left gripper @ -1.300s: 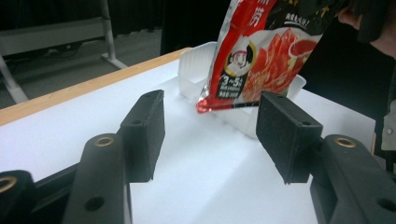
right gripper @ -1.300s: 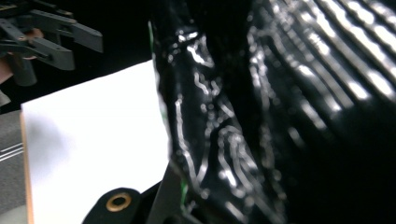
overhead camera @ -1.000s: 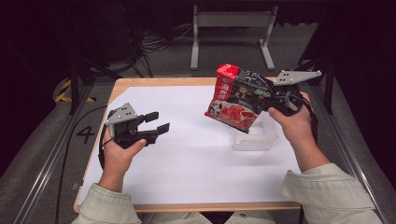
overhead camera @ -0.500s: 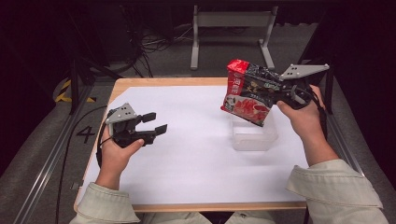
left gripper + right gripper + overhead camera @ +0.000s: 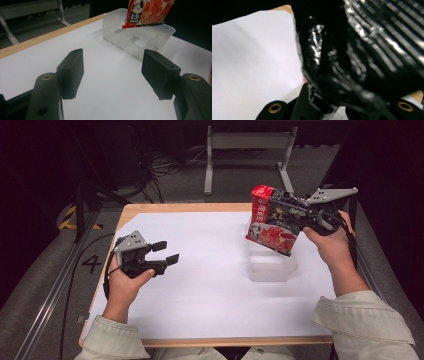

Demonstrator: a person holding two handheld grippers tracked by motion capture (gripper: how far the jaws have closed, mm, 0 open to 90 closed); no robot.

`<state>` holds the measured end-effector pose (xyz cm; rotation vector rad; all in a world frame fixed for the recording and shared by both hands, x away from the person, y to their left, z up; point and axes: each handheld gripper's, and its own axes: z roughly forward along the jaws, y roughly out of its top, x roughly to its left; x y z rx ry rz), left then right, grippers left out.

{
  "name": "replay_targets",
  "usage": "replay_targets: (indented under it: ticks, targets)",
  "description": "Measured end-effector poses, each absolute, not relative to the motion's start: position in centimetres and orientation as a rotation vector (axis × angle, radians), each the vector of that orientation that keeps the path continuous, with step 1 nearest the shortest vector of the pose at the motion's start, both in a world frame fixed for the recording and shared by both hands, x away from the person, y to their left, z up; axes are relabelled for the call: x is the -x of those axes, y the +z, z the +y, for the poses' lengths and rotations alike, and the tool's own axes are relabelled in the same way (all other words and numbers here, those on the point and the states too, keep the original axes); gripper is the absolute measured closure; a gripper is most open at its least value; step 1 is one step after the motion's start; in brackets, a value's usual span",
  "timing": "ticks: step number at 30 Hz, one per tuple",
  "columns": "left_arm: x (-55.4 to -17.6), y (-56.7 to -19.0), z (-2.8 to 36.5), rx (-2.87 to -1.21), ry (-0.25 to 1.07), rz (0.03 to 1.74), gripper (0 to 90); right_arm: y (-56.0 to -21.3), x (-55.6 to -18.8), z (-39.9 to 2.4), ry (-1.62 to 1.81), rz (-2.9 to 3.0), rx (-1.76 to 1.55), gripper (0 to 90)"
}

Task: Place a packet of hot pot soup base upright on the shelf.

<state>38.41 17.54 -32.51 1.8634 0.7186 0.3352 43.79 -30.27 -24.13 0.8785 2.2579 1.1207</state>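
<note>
Nearest, at about six o'clock in the high view, two pale fabric sleeves [image 5: 365, 327] come in over the wooden edge of the surface [image 5: 210, 341]. The left hand [image 5: 122, 287], at eight o'clock, grips the left claw [image 5: 166, 252], a matte black moulded tool with a grey three-cornered plate on top. Its jaws stand spread with nothing between them; in the left gripper view the left claw's pads [image 5: 72, 70] are blocky, flat-faced and faintly grainy.

Across the middle lies a smooth white sheet [image 5: 210, 285] covering most of the surface, with a light wood rim bare around it.

At three o'clock sits a clear plastic tray [image 5: 272, 267], rectangular, thin-walled and translucent; the left gripper view shows low ribs across its floor. Above it, off the surface, hangs a packet [image 5: 272, 220] of glossy red, black and white film, tilted, its lower edge over the tray. The right claw [image 5: 295, 212], held by the right hand [image 5: 332, 237] at two o'clock, pinches the packet's top; in the right gripper view the crinkled, shiny black film lies close against the lens.

Beyond, at twelve o'clock, is grey carpeted floor [image 5: 225, 180], a pale metal stand [image 5: 247, 152], dark cables, and yellow-black tape [image 5: 75, 217] at ten o'clock.
</note>
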Motion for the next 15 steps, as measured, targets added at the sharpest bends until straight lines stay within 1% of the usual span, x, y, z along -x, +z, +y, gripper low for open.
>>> replay_targets:
  ticks: [15]
  targets:
    - [-38.4, -32.5, 17.5, -1.866, 0.334, 0.727, 33.5, -26.3, -44.6, -31.4, 1.109, 2.283, -0.923, 83.9]
